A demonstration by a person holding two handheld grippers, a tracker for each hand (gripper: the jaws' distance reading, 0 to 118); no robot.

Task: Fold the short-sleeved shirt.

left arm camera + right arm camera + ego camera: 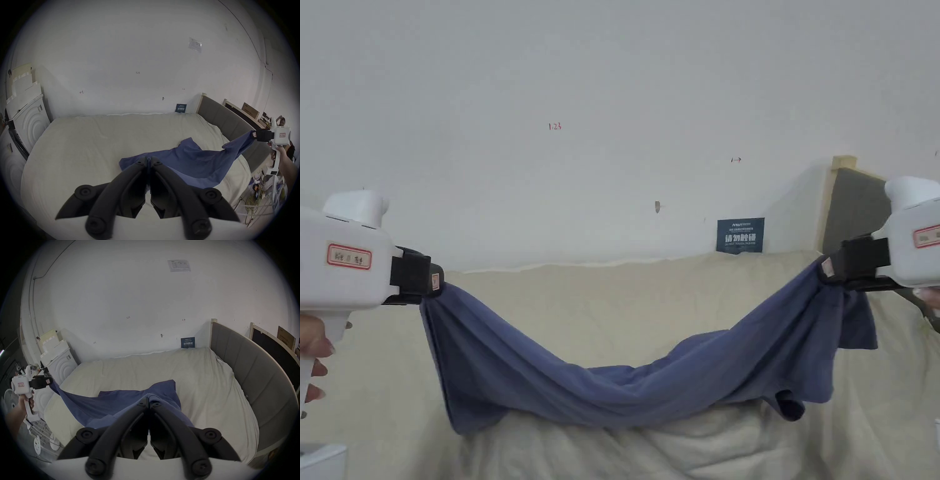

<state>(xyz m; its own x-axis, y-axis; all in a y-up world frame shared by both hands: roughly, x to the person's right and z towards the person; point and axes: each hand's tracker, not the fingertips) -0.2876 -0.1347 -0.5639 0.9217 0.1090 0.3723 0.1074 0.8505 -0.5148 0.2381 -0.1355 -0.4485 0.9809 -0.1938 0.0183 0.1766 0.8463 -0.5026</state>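
A blue short-sleeved shirt (625, 381) hangs stretched between both grippers above the bed, sagging in the middle until its low part meets the bedding. My left gripper (432, 281) is shut on the shirt's left end, my right gripper (826, 267) on its right end. In the left gripper view the jaws (149, 160) pinch blue cloth (186, 160), with the right gripper (254, 134) farther off, held by a hand. The right gripper view shows its jaws (148, 400) closed on the shirt (116, 402) and the left gripper (48, 381) at far left.
A cream-covered bed (600, 294) lies under the shirt against a white wall. A grey padded headboard (253, 369) runs along its right side. White appliances and boxes (27, 120) stand left of the bed. Cables and clutter (256, 194) lie on the floor at right.
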